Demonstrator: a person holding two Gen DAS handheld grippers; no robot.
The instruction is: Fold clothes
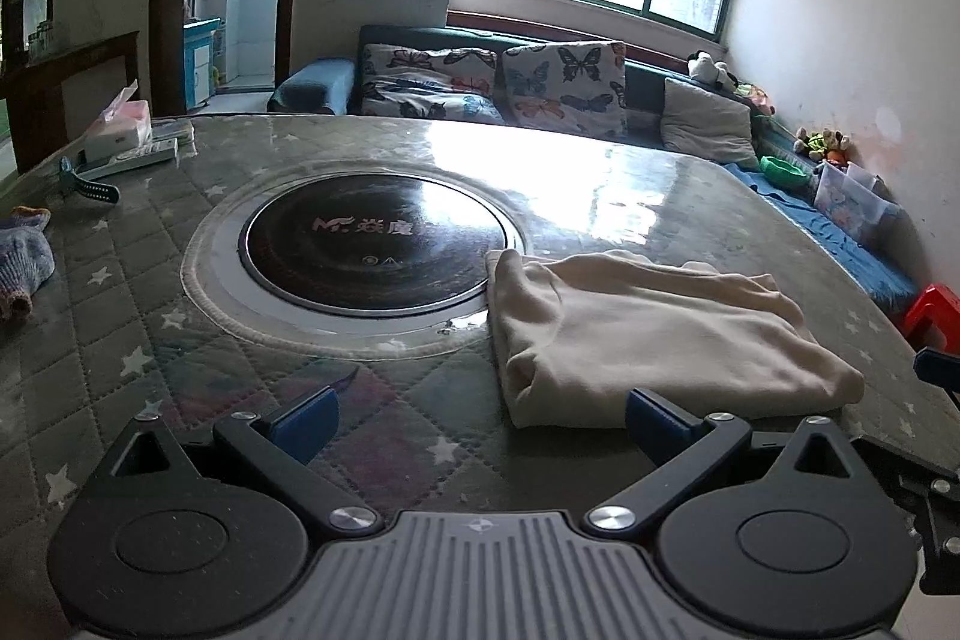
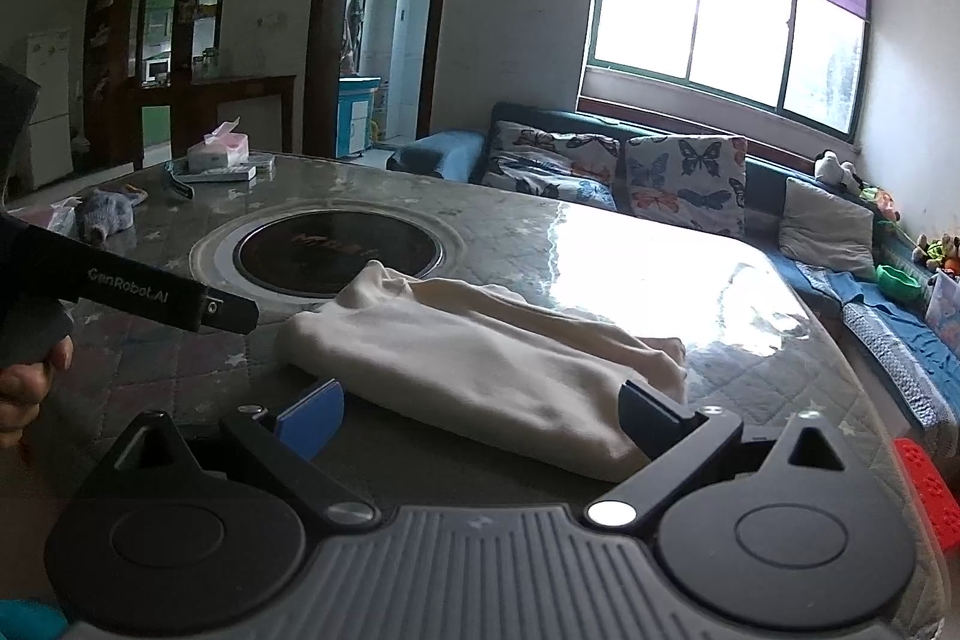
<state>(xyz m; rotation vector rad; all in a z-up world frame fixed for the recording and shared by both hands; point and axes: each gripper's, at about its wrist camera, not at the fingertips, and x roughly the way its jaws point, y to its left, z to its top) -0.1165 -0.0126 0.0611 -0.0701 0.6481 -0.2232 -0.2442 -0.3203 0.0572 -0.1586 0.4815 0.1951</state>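
Although it lies as a compact folded stack on the table point(image 1: 150, 280), right of the round hob point(image 1: 372, 250), the cream garment point(image 1: 654, 334) looks soft, light and floppy; pinch layered near corners. Both the left hand-held gripper point(image 1: 480, 418) and right hand-held gripper point(image 2: 480, 409) hover spread and empty.

It was a home living room: a sofa point(image 2: 750, 196) with butterfly-print cushions point(image 1: 564, 85) stood under a wide window point(image 2: 726, 22), beside a quilt-covered table point(image 1: 150, 292) with an inset cooktop point(image 1: 372, 250).
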